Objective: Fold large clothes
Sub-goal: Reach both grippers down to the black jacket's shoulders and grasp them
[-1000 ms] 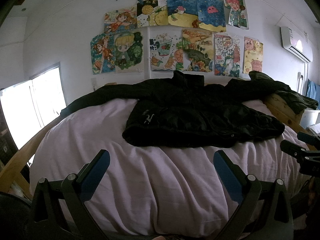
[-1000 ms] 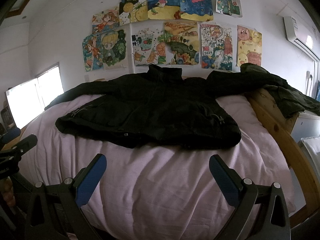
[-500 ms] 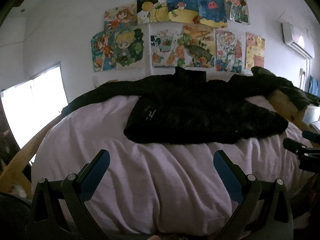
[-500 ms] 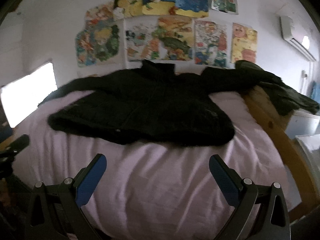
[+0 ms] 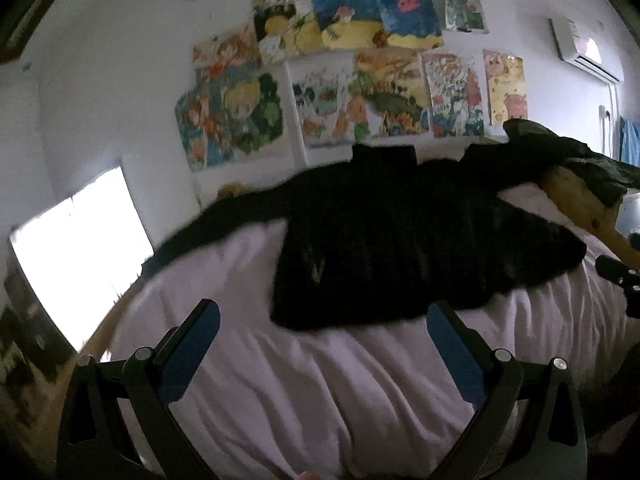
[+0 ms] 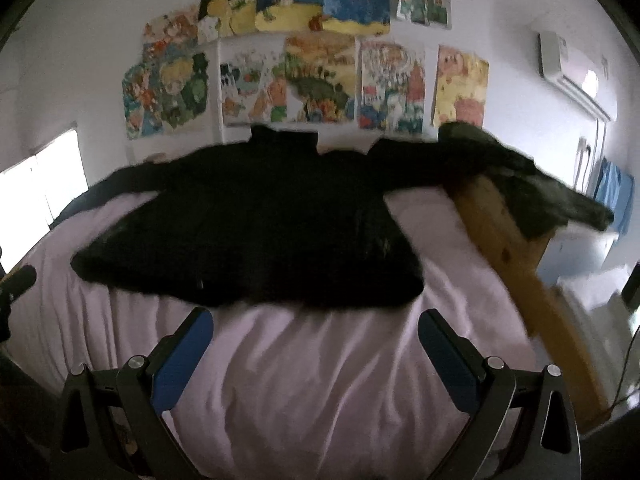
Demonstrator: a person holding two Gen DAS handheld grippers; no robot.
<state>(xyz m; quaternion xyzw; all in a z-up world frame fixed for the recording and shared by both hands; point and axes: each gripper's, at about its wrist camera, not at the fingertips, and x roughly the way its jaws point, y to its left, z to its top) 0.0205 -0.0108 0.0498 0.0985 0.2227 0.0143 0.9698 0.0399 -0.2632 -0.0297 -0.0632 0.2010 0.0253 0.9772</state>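
A large black jacket (image 5: 400,248) lies spread flat on a bed with a pale pink cover (image 5: 320,392), collar toward the wall and both sleeves stretched out sideways. It also shows in the right wrist view (image 6: 256,232). My left gripper (image 5: 322,320) is open and empty, just short of the jacket's hem, toward its left part. My right gripper (image 6: 316,326) is open and empty, just short of the hem's right part. Each gripper's tip shows at the edge of the other's view.
A wooden bed rail (image 6: 516,256) runs along the bed's right side, with a dark green garment (image 6: 548,196) draped over its far end. Children's drawings (image 6: 304,52) cover the white wall behind. A bright window (image 5: 76,264) is at the left.
Both grippers have moved forward toward the jacket's hem, which now sits just past the fingertips. Both stay open. The jacket has not moved.
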